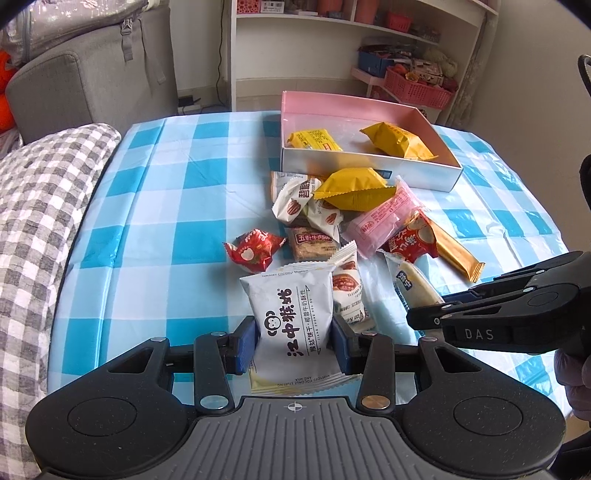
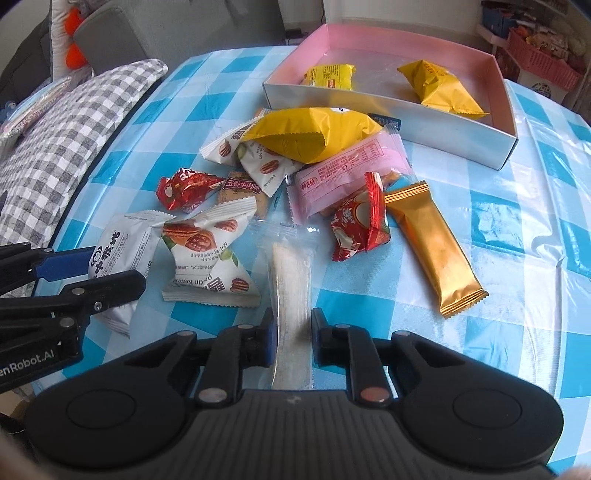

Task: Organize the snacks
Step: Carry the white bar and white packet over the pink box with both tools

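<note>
A pile of wrapped snacks lies on the blue checked tablecloth (image 1: 177, 192) in front of a pink-lined box (image 1: 369, 110) that holds two yellow packets (image 1: 314, 140). My left gripper (image 1: 293, 341) is shut on a white biscuit packet with black characters (image 1: 291, 314); it also shows in the right wrist view (image 2: 110, 254). My right gripper (image 2: 291, 339) is shut on a long clear-wrapped white bar (image 2: 290, 291); it also shows in the left wrist view (image 1: 413, 286). The pile includes a yellow packet (image 2: 314, 133), a pink packet (image 2: 343, 173), red packets (image 2: 358, 221), a gold bar (image 2: 432, 247) and pecan packets (image 2: 207, 258).
A grey checked cushion (image 1: 40, 221) lies along the table's left edge. A grey sofa (image 1: 92, 81) stands behind it. White shelves (image 1: 332, 22) and a red basket (image 1: 417, 88) stand against the far wall beyond the box.
</note>
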`<state>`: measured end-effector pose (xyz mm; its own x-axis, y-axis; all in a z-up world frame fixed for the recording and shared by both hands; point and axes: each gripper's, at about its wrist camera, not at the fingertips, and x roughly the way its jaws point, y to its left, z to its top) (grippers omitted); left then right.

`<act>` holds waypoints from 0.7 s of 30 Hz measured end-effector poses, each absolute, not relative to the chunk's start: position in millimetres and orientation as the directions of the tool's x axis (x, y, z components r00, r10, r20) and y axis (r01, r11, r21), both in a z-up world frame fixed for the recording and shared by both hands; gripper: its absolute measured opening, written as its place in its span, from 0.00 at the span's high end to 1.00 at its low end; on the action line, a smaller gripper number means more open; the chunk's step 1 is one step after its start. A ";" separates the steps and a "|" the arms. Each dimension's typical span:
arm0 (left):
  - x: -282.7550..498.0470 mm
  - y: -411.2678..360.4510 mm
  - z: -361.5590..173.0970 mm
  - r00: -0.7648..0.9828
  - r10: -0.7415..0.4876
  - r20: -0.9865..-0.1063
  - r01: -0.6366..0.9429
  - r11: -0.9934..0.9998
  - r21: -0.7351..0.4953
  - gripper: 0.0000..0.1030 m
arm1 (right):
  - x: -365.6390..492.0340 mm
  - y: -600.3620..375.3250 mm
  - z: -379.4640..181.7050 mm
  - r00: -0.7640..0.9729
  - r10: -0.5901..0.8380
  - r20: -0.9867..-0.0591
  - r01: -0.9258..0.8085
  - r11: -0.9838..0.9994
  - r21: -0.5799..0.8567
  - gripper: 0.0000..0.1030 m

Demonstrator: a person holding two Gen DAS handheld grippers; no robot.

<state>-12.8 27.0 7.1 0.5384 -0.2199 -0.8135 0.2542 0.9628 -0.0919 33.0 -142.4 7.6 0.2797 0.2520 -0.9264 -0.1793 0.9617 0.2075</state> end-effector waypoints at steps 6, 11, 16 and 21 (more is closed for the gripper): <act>-11.3 20.7 20.6 0.566 -0.234 -0.790 0.262 0.960 -0.097 0.61 | 34.2 -155.0 26.6 0.329 0.293 -0.898 -0.160 0.954 0.253 0.84; -3.3 13.2 32.0 0.590 -0.240 -0.771 0.259 0.961 -0.100 0.61 | 46.1 -172.3 41.1 0.381 0.320 -0.867 -0.115 0.947 0.299 0.84; 22.2 0.8 38.1 0.599 -0.244 -0.763 0.254 0.961 -0.108 0.61 | 65.2 -195.2 51.5 0.431 0.341 -0.836 -0.047 0.933 0.357 0.84; 59.1 -15.2 41.7 0.596 -0.257 -0.760 0.244 0.961 -0.134 0.61 | 89.2 -218.0 56.5 0.498 0.365 -0.787 0.015 0.904 0.428 0.84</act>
<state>59.1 -15.2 41.7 0.5963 -0.2575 -0.7604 0.2437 0.9605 -0.1341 89.2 -218.0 56.5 0.4979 0.3649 -0.7867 0.0145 0.9035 0.4282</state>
